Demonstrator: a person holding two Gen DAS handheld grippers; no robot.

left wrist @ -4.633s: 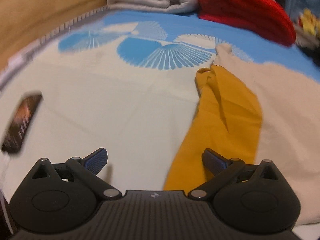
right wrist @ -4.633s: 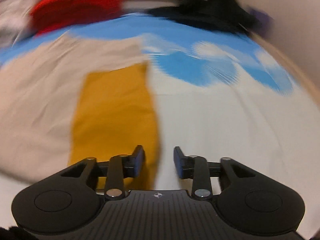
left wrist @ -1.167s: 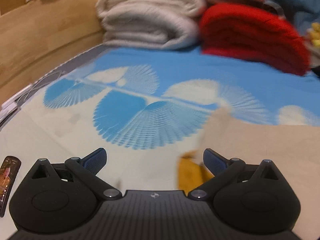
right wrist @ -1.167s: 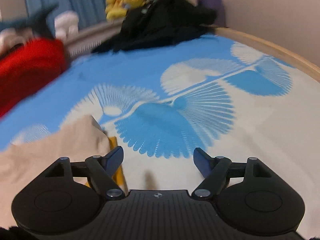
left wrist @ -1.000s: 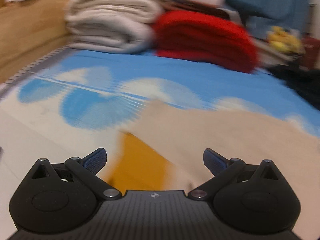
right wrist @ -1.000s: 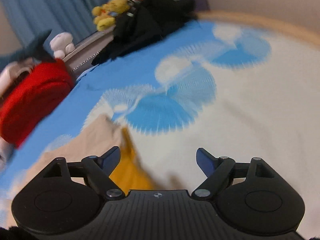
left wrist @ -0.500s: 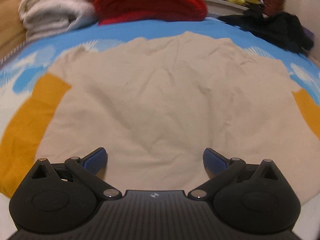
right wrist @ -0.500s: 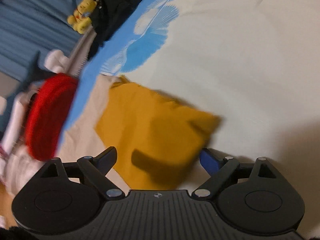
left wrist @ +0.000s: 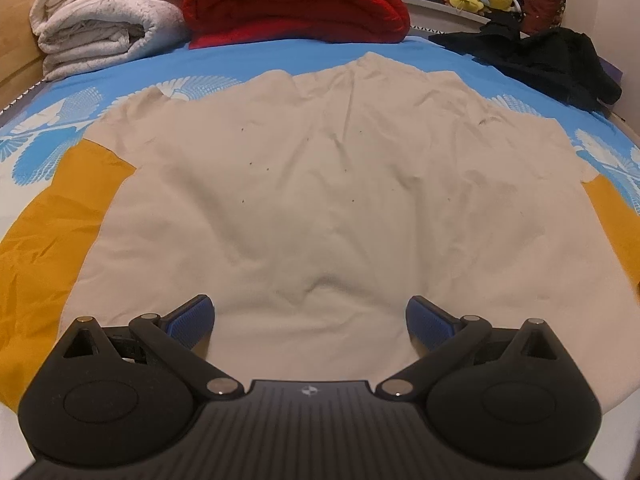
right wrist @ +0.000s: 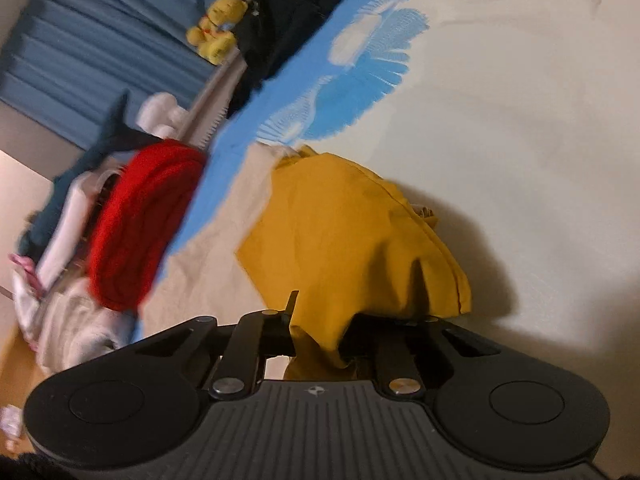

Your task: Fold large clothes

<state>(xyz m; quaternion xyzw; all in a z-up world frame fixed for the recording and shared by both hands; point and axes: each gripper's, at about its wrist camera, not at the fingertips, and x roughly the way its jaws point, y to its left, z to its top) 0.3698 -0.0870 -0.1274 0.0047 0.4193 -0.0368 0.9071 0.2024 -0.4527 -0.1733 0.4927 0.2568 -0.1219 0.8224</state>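
The beige shirt (left wrist: 320, 184) with mustard sleeves is lying spread flat on the bed (left wrist: 248, 60), and the left tongs (left wrist: 310, 320) are hovering over its near hem, gaping wide with nothing between them. In the right wrist view, the right tongs (right wrist: 320, 332) are closing on a bunched mustard sleeve (right wrist: 344, 248), the fabric pinched between the fingers and lifting off the bed.

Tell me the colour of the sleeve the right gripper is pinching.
Mustard yellow. The sleeve shows best in the right wrist view, bunched between the closing fingers of the right gripper.
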